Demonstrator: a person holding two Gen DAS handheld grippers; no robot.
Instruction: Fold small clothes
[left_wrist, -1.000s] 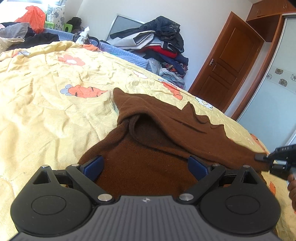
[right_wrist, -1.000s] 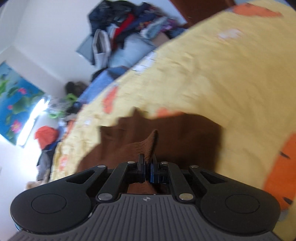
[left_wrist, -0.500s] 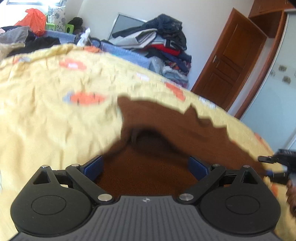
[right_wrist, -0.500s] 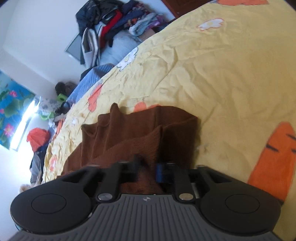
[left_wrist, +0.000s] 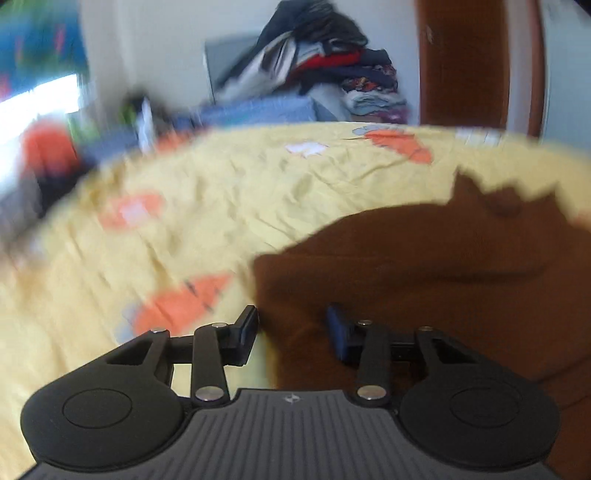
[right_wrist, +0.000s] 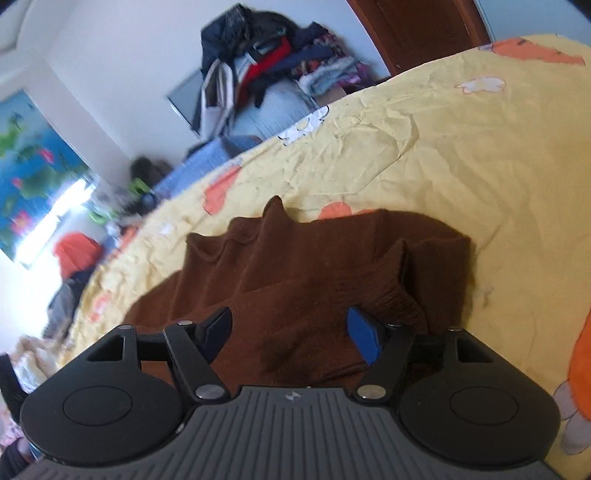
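**Tools swap roles over the brown sweater**

Your right tool (right_wrist: 290, 332) has just been opening and let go of the sleeve it pinched a second ago; its jaws now stand apart over the one brown sweater (right_wrist: 314, 266). Your left tool (left_wrist: 291, 328) slid to the sweater's left edge, jaws closing around the hem but not yet pinching. It's lying on the yellow bedspread (right_wrist: 461, 155), one clothes pile (right_wrist: 266, 66) behind.

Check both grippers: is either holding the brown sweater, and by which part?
Neither. The right gripper has just opened, its jaws apart over the brown sweater. The left gripper has been closing astride the sweater's edge, pads not yet pressing.
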